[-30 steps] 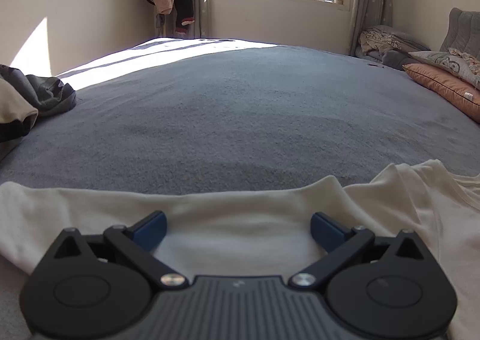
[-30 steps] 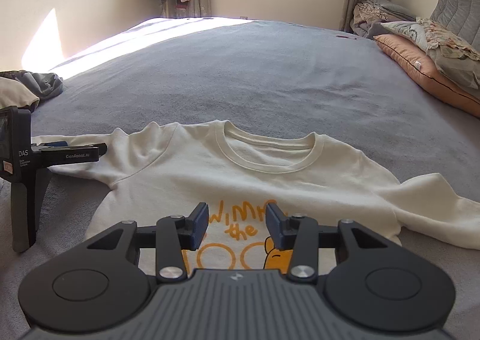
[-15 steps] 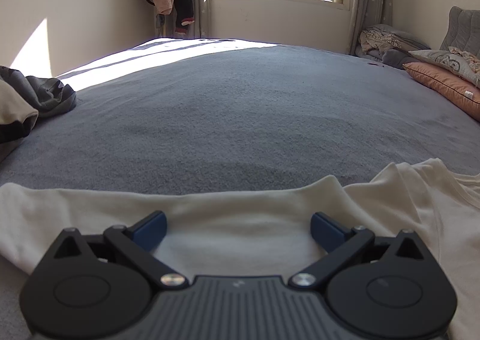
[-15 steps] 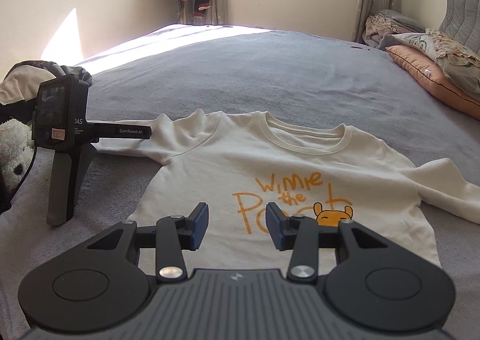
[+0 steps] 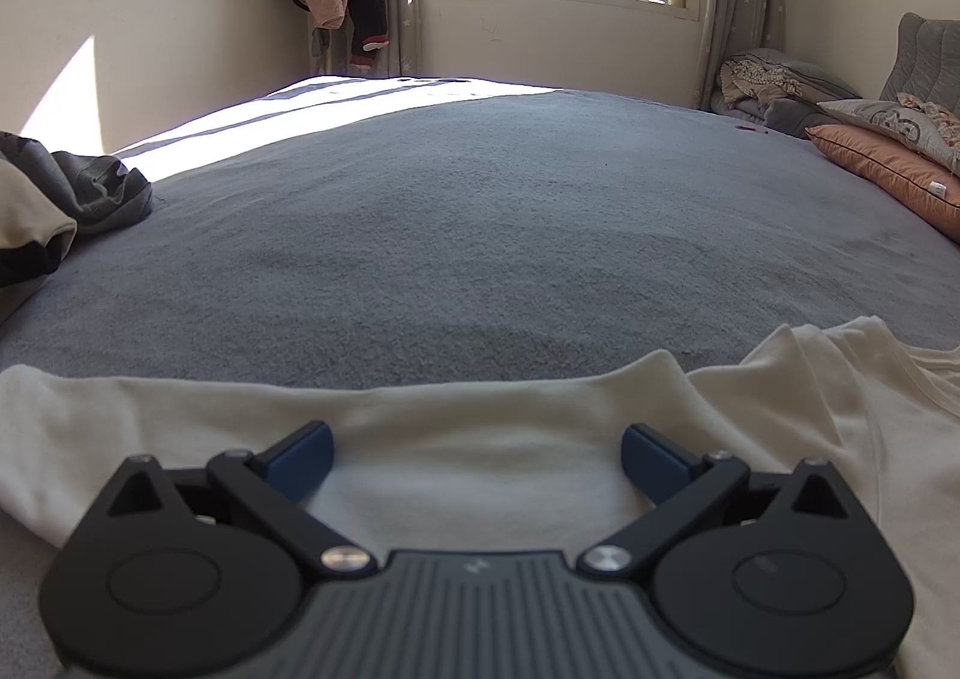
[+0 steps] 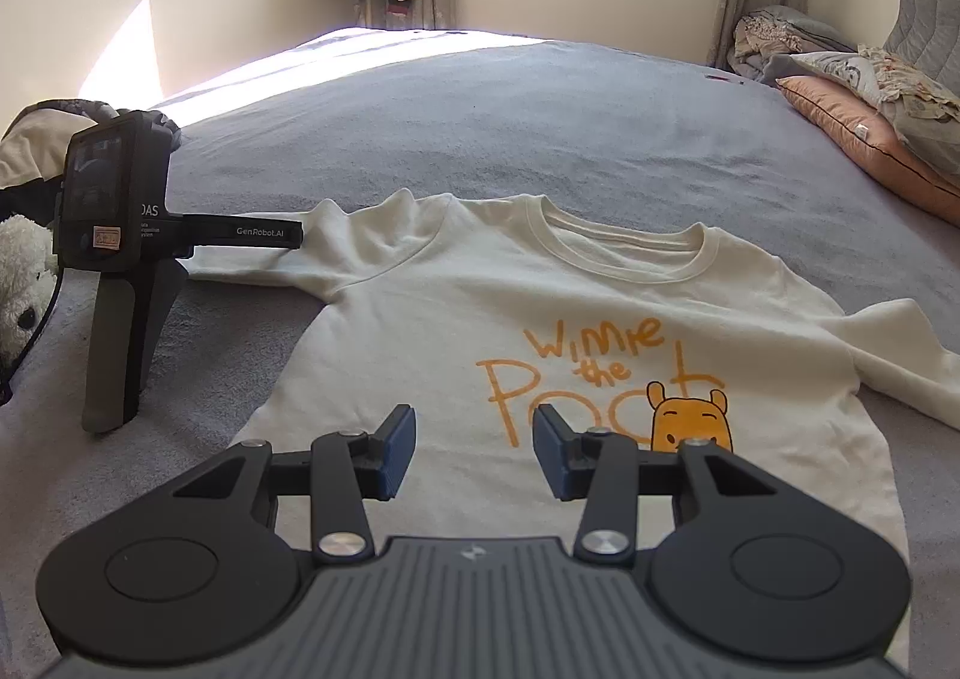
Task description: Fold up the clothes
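Flat on grey bed (image 6: 540,97), cream T-shirt (image 6: 480,307), both hand-held grippers (image 5: 477,457) (image 6: 474,448) spread, empty.

Soft cloth on a nappy bed, hard matt plastic on the tools.

The cream sweatshirt (image 6: 456,307) is smooth knit cloth with a ribbed collar and a flat orange print; the grey bed cover (image 5: 480,235) is rough, short-piled fabric. The right hand-held gripper (image 6: 474,448) has matt black plastic arms, ridged grey housing, shiny metal pivot screws and dull blue pads (image 6: 396,451). The pillow (image 6: 864,139) looks satiny.
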